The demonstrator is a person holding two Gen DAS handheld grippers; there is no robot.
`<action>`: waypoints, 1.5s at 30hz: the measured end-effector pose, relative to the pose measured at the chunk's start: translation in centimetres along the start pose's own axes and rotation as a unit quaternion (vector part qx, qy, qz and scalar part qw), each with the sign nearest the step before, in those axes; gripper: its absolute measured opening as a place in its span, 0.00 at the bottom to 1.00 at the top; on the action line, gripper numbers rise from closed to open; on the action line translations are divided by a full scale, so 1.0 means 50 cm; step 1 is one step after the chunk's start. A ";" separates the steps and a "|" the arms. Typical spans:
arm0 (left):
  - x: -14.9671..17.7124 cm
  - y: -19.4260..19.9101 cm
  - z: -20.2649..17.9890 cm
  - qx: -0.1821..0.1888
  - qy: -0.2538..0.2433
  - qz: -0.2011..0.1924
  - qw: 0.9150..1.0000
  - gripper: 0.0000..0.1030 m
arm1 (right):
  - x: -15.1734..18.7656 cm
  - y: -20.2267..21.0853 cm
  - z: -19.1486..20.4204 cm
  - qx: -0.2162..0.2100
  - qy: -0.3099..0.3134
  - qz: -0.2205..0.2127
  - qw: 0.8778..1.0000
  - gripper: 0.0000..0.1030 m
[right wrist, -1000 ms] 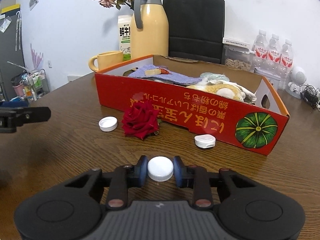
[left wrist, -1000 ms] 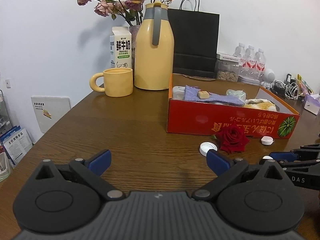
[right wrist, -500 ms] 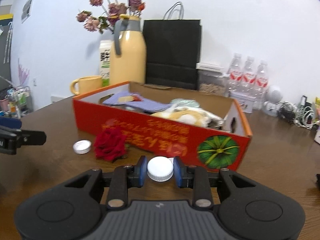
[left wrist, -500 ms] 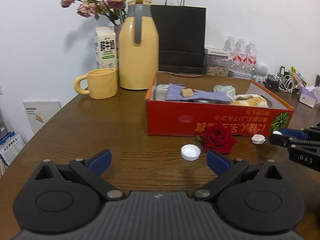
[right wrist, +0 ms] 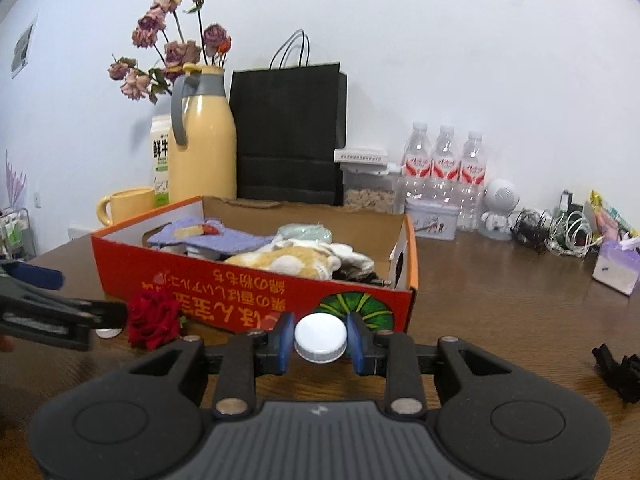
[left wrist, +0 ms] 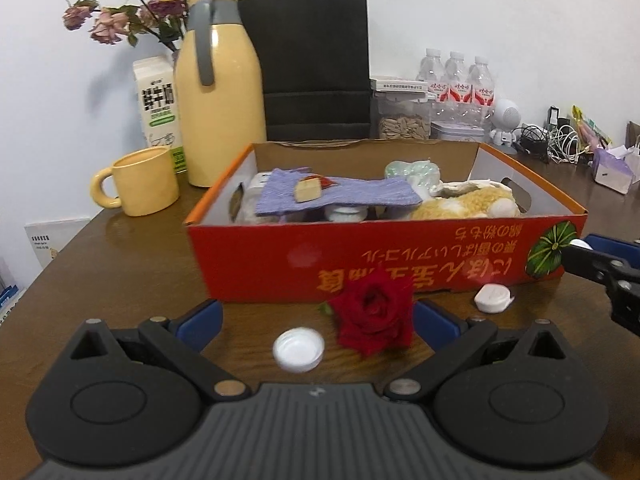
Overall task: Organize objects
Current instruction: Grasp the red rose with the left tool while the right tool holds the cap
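Note:
My left gripper (left wrist: 316, 320) is open and low over the wooden table. A loose white bottle cap (left wrist: 298, 350) and a red rose head (left wrist: 372, 320) lie between its blue fingertips, close to the front wall of a red cardboard box (left wrist: 400, 256). The box holds a purple cloth, a plush toy and other items. A white flip cap (left wrist: 494, 298) lies by the box's right front. My right gripper (right wrist: 320, 334) is shut on another white bottle cap (right wrist: 320, 342), held in front of the box's near right corner (right wrist: 400, 304). The left gripper's finger (right wrist: 60, 312) reaches to beside the rose (right wrist: 154, 318).
Behind the box stand a yellow jug (left wrist: 220, 100), a yellow mug (left wrist: 144, 186), a milk carton (left wrist: 158, 104), dried flowers and a black paper bag (left wrist: 316, 68). Water bottles (right wrist: 444, 176), a tin, a small white figure, cables and a tissue pack (right wrist: 616, 264) line the back right.
My left gripper has slid right and closer to the box, so the rose and loose cap now sit between its fingers. My right gripper carried its cap rightward along the box front and turned.

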State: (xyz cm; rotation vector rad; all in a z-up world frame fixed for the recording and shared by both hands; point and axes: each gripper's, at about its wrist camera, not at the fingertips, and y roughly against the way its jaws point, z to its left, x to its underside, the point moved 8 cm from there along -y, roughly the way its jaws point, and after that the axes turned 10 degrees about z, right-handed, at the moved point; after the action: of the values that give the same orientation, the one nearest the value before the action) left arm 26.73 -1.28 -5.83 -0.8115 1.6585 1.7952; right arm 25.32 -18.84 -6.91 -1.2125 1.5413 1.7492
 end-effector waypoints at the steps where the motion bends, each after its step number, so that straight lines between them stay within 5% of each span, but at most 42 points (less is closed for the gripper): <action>1: -0.004 -0.008 -0.007 -0.001 -0.002 0.001 1.000 1.00 | 0.000 0.003 0.000 0.002 0.001 -0.003 1.000 0.26; 12: -0.008 -0.060 -0.043 0.018 -0.001 0.022 1.000 0.97 | -0.004 0.018 0.008 0.004 0.009 -0.023 1.000 0.26; 16: -0.002 -0.060 -0.051 0.029 -0.006 0.027 0.999 0.54 | -0.004 0.020 0.011 0.002 0.011 -0.026 1.000 0.26; 19: 0.000 -0.053 -0.048 0.033 -0.003 0.020 0.999 0.48 | -0.004 0.020 0.011 0.002 0.011 -0.026 1.000 0.26; 33: -0.011 0.036 -0.042 0.038 0.011 -0.054 0.998 0.45 | -0.007 0.033 0.012 0.019 0.019 -0.042 0.999 0.26; 45: -0.144 0.080 -0.040 0.052 0.019 -0.120 0.991 0.45 | -0.128 0.020 0.035 0.019 0.042 -0.081 0.996 0.26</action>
State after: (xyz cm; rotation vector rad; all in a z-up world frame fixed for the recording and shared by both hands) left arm 28.62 -3.58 2.12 -0.9589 1.5888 1.5264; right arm 26.99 -16.25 -0.94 -1.3679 1.4719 1.5771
